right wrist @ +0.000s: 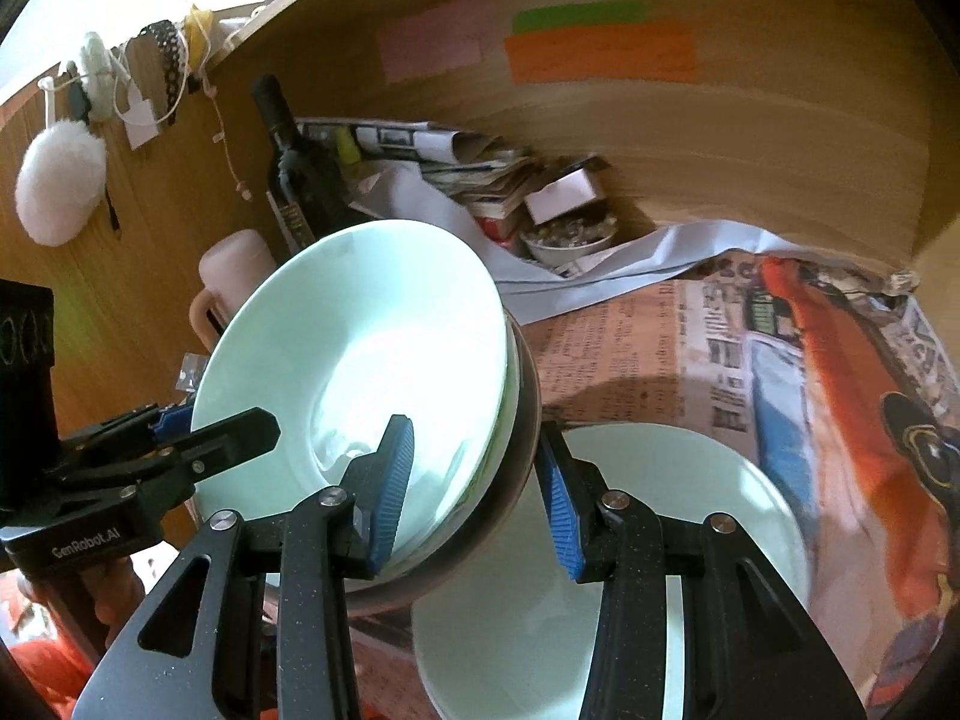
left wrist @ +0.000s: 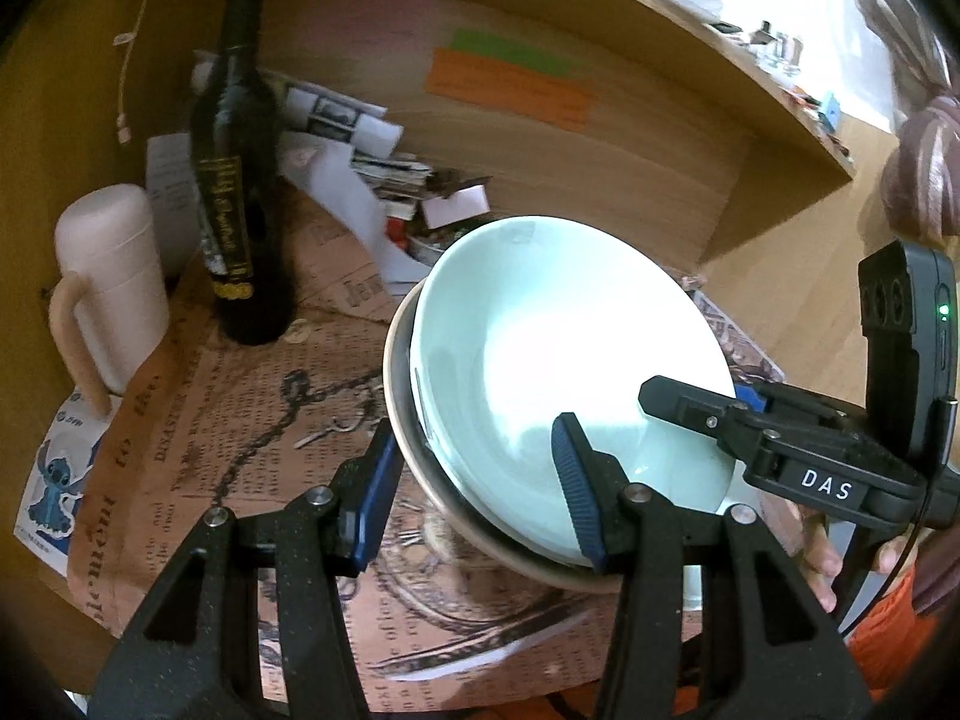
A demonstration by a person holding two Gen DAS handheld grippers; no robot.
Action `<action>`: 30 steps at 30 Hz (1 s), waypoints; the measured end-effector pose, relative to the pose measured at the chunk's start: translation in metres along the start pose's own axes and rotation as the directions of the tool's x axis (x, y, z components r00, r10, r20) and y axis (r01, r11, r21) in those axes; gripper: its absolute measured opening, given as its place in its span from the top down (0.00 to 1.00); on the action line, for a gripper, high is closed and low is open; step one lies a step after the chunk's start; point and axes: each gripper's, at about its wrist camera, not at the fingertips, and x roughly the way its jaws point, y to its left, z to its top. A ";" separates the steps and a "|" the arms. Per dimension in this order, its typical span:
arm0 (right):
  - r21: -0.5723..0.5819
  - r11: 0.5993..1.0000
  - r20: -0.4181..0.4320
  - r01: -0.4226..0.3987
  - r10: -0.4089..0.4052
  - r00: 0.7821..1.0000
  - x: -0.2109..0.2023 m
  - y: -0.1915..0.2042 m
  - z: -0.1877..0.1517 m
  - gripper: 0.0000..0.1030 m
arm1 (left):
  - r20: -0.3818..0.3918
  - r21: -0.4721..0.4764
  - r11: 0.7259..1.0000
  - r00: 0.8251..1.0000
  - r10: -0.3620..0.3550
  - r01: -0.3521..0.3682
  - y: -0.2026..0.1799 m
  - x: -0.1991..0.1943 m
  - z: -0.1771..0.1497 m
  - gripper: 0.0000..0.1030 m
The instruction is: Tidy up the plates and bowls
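A stack of pale green plates (left wrist: 540, 348) resting in a brown-rimmed bowl (left wrist: 414, 468) is held tilted above the table. My left gripper (left wrist: 480, 480) is shut on the stack's near rim, one finger inside and one under the bowl. My right gripper (right wrist: 474, 492) is shut on the opposite rim of the same stack (right wrist: 372, 354), and shows at the right of the left wrist view (left wrist: 690, 402). Another pale green plate (right wrist: 630, 540) lies flat on the table below the right gripper.
A dark wine bottle (left wrist: 240, 192) and a pink thermos mug (left wrist: 108, 276) stand at the back left. Piled papers and a small filled dish (right wrist: 570, 237) lie against the wooden back wall (left wrist: 600, 180). Newspaper (right wrist: 720, 348) covers the table.
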 end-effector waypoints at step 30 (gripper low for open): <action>0.106 0.988 0.028 0.114 -0.117 0.993 -0.057 -0.062 -0.043 0.63 | -0.082 0.107 0.989 0.992 -0.095 0.103 -0.089 0.029 -0.020 0.51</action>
